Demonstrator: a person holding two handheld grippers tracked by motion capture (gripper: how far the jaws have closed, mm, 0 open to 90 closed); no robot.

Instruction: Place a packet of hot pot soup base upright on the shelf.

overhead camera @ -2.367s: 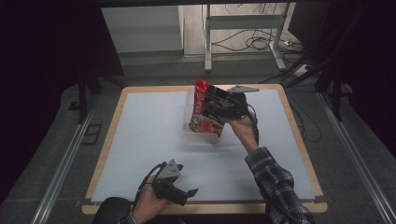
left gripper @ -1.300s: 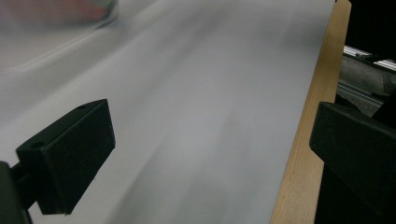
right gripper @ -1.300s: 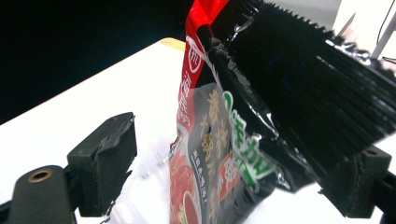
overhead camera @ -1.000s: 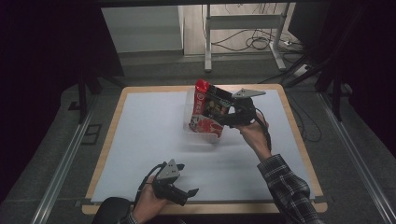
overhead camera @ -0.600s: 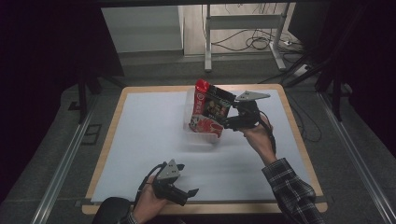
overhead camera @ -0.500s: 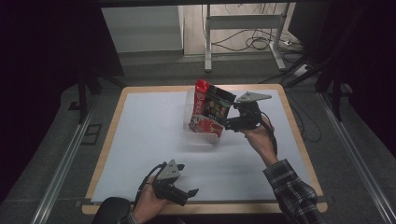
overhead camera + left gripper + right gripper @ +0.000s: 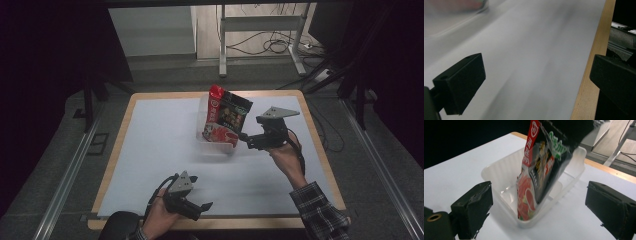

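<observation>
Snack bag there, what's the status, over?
Snack bag standing tilted in clear tub. Right tongs open, just short of it. Left tongs open, low at near table edge. Nothing between.

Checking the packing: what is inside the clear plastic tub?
One red-and-black snack bag stands tilted in the clear tub, its bottom edge on the floor. The tub floor beside it looks bare; the part behind the bag is hidden.

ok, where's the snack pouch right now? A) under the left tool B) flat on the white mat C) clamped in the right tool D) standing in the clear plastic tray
D: the snack pouch stands leaning inside the clear plastic tray, while the right tool sits just short of it with jaws spread wide and nothing between them.
</observation>
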